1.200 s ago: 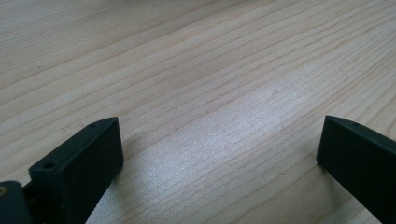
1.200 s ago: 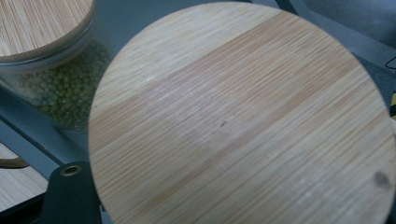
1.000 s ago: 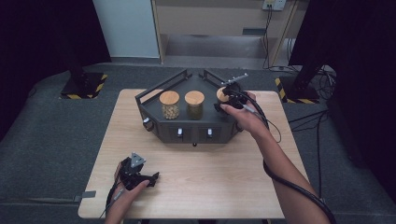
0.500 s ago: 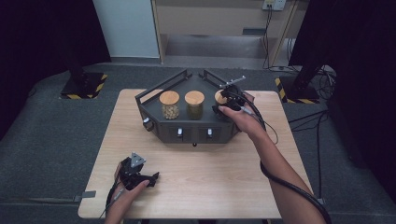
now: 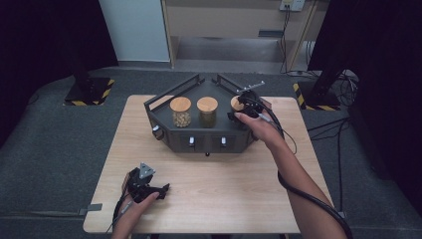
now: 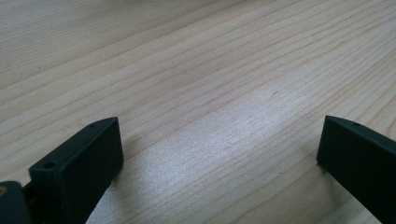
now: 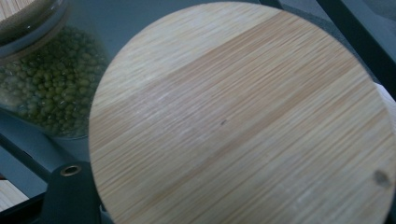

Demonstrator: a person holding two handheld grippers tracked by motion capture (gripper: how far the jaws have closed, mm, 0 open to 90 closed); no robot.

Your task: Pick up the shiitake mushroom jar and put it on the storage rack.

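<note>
Bare wooden table (image 6: pixel 210 93) lies between your wide-open left gripper (image 6: pixel 219 154) jaws; the right gripper (image 5: pixel 247 107) has edged over the jar lid (image 7: pixel 243 121), its jaw gap unreadable.

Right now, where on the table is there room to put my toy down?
The wooden table is bare between the black rack and the near edge, to the right of the left gripper. There is also a bare strip to the left of the rack. The back middle is crowded with the rack, its jars, and the right gripper.
</note>
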